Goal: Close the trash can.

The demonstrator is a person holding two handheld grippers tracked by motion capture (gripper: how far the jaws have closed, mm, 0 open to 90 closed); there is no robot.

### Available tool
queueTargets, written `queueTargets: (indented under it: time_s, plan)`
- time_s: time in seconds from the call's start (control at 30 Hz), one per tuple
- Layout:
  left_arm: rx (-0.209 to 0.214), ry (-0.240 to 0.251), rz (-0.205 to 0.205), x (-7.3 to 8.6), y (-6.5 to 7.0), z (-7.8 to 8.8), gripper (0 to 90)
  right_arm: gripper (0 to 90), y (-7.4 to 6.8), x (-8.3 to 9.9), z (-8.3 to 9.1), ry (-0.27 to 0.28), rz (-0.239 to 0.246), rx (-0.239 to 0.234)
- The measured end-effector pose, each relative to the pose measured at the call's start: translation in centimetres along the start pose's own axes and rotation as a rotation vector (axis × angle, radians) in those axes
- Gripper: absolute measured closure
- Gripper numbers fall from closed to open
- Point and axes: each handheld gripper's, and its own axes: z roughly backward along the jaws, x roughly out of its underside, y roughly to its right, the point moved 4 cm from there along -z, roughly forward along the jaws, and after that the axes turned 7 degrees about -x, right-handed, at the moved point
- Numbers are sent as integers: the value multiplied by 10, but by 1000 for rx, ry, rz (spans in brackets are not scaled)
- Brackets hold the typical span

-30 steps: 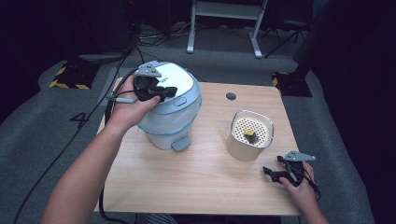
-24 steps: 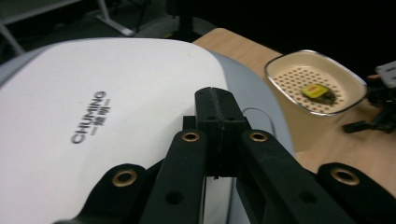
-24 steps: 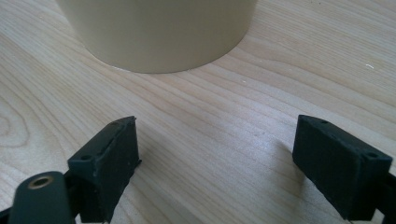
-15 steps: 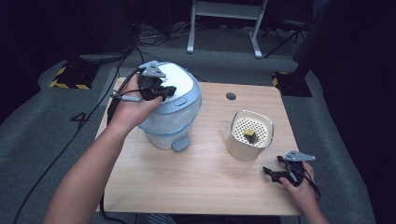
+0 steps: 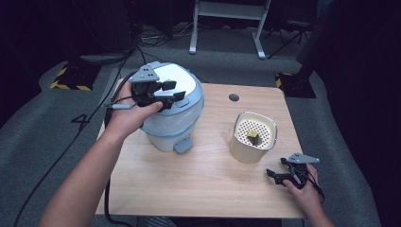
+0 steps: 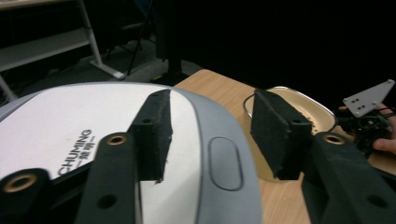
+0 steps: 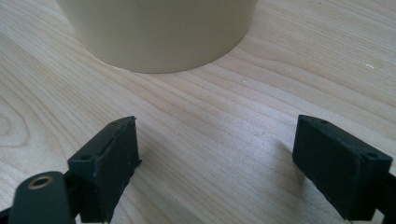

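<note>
Since the earlier frame, the left gripper has just spread its jaws above the lidded bin near the table's far left edge, nothing between them, probably lining up on the lid's push button. Right gripper rests spread and empty by the near right corner, beside the cream container

A dim recording lab: bare wooden table, grey carpet, trailing cables, hazard-taped stand base
</note>
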Motion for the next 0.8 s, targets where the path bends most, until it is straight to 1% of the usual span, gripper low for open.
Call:
queueTargets:
  time_s: [0.03,0.07,0.13,0.17,0.27,0.4,0.47,0.53,0.63,0.7,0.8]
  plan:
    - [16,2,-3,2,5,3,468,144,0,0,0,0,0,0]
    - [22,9,-4,3,9,5,459,143,0,0,0,0,0,0]
    - [21,10,-19,7,15,9,434,144,0,0,0,0,0,0]
    - [20,8,-20,10,19,11,428,143,0,0,0,0,0,0]
    - [28,-3,-32,18,29,16,423,143,0,0,0,0,1,-1]
    - [45,-1,-40,29,42,22,412,143,0,-1,-1,0,6,-7]
    - [63,-1,-22,35,48,24,412,143,0,-1,-1,0,10,-9]
    - [72,-4,-12,44,53,26,411,143,0,-2,-2,-2,11,-11]
    - [73,-15,-1,59,58,26,408,143,0,-2,-3,-1,15,-15]
    - [77,-28,-2,68,59,25,408,143,0,-3,-3,-2,16,-14]
    - [81,-43,8,84,61,23,408,143,0,-3,-4,-2,18,-19]
